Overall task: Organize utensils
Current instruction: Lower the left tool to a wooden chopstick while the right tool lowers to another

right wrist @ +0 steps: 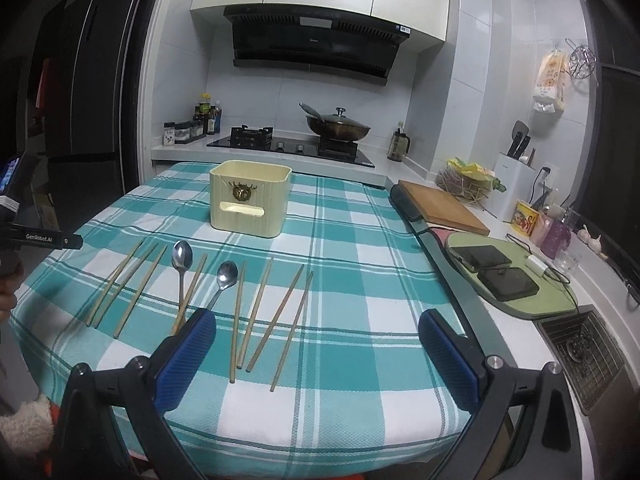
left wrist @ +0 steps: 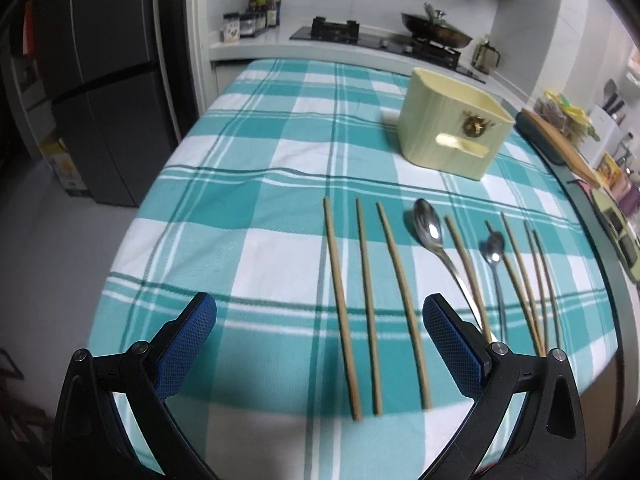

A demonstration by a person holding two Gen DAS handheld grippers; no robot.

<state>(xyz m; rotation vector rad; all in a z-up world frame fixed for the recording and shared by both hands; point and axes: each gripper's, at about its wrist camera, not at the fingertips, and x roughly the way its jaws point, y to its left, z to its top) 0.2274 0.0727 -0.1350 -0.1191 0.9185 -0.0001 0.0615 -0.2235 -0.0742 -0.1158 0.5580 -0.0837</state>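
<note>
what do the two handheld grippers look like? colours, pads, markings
Both match: the left gripper and right gripper have black plastic linkage arms with silver pivot pins and blue textured finger pads. Right wrist view shows white "GenRobot.AI" lettering on the left unit's black body.

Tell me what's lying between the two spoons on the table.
One wooden chopstick lies between the large spoon and the small spoon, clearest in the right wrist view.
</note>
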